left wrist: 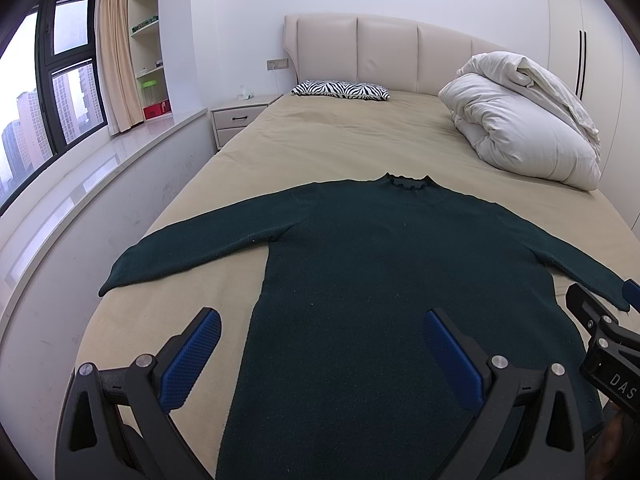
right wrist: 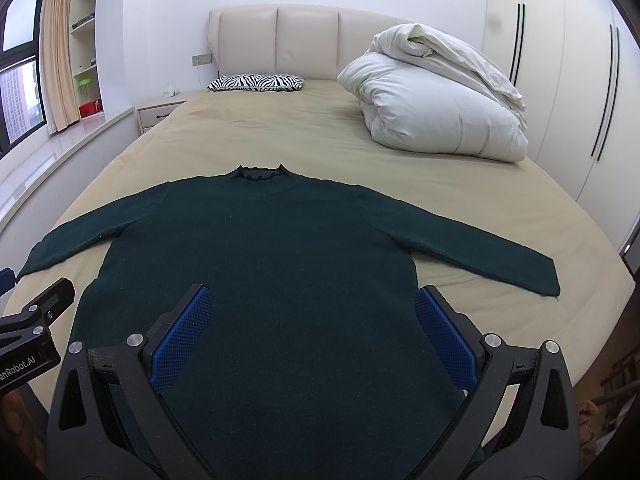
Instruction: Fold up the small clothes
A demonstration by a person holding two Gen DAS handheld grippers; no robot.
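dark green sweater [right wrist: 276,264] lies flat on bed [right wrist: 320,140], sleeves spread, ruffled collar far side. left tongs [left wrist: 320,354] and right tongs [right wrist: 314,330] both spread, empty.

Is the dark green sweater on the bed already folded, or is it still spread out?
Spread out. The sweater lies flat on the bed, both sleeves stretched sideways, collar toward the headboard; no fold shows.

Sweater [left wrist: 384,280] dark green, plain, frilled collar same shade. Bed sheet [left wrist: 344,136] tan, unpatterned. Pillow [left wrist: 340,90] black-and-white zebra stripes. Duvet [left wrist: 520,120] off-white. Headboard [left wrist: 384,52] pale beige. Curtain [left wrist: 114,52] cream. Window frame [left wrist: 44,72] black. Box on shelf [left wrist: 156,110] red. Left gripper [left wrist: 320,354] black, fingers [left wrist: 192,360] with blue textured pads; right gripper [right wrist: 312,336] the same.
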